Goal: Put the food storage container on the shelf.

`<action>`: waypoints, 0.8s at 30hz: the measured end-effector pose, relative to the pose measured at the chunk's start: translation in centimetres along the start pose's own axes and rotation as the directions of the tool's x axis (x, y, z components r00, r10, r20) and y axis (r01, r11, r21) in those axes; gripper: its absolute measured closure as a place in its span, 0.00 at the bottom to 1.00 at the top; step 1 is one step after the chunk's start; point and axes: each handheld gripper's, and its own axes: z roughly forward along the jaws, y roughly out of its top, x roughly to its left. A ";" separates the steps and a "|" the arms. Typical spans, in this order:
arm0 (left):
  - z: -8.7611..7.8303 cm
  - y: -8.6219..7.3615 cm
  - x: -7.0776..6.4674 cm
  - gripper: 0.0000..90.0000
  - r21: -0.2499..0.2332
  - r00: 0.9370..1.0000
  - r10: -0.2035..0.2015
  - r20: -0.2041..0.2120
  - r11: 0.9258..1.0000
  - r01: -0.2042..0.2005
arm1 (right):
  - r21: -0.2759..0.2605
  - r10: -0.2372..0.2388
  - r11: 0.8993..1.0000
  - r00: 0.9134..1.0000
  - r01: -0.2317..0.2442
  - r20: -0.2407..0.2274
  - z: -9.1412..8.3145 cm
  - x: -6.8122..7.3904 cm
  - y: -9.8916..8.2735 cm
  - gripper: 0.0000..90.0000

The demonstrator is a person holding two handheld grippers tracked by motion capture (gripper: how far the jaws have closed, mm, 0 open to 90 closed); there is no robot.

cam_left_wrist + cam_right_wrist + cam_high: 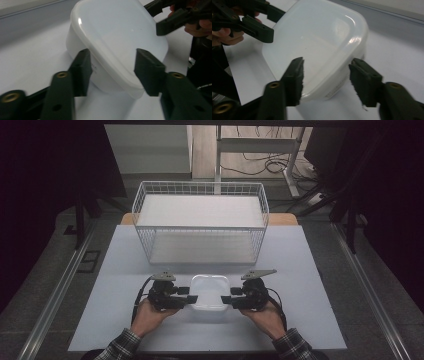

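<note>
A white, lidded plastic container [210,290] stands on the pale table, near its front edge. My left gripper [189,295] is at the container's left end and my right gripper [227,297] at its right end, both pointing inward. In the left gripper view the container [117,37] has a corner between the black jaws of my left gripper [112,57], which press on it. The right gripper view shows the container [317,42] clamped the same way by my right gripper [327,65]. Each view also catches the other gripper at the far end.
A white wire basket [200,185] stands behind the container at the back of the table [300,320]. Bare table surface lies to either side of my hands. Dark floor, metal rails and cables surround the table.
</note>
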 end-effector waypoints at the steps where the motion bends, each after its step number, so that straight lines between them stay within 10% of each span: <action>1: -0.5 -0.1 -0.1 0.63 0.000 1.000 -0.003 0.008 1.000 0.003 | -0.004 0.008 1.000 1.000 -0.008 0.006 -0.3 0.1 -0.1 0.62; 10: -1.2 -0.6 -0.6 0.89 -0.098 0.999 -0.037 -0.029 0.995 0.034 | -0.092 0.037 0.995 0.997 -0.031 0.062 -1.4 0.6 -0.7 0.86; 24: -1.9 1.1 0.5 0.89 -0.170 0.997 -0.031 -0.073 0.985 0.018 | -0.175 0.007 0.984 0.997 0.008 0.083 -1.2 0.3 1.5 0.86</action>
